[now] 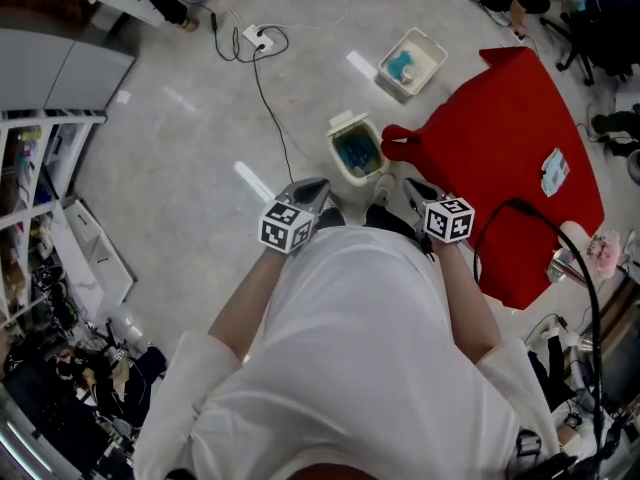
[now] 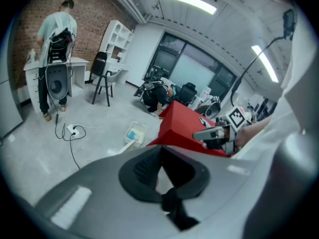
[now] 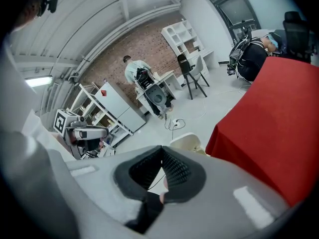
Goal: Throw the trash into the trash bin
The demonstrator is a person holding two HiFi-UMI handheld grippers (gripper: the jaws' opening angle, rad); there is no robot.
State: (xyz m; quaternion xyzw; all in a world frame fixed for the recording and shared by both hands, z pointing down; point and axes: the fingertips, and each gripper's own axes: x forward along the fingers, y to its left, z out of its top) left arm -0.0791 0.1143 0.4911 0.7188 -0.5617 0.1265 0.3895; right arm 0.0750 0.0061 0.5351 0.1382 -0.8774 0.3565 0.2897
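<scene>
The cream trash bin [image 1: 355,150] stands open on the floor just ahead of me, with something blue inside; its lid shows in the right gripper view [image 3: 185,142]. My left gripper [image 1: 312,188] [image 2: 160,148] and right gripper [image 1: 413,188] [image 3: 162,149] are held close to my body, side by side above the floor. Both have their jaws together with nothing between them. A light blue scrap [image 1: 555,172] lies on the red-covered table [image 1: 520,158] to my right.
A white tray [image 1: 411,63] [image 2: 134,132] with a blue item sits on the floor beyond the bin. A power strip with black cable [image 1: 257,40] lies further out. Shelving [image 1: 40,168] lines the left. A person [image 2: 55,39] stands at a distant desk.
</scene>
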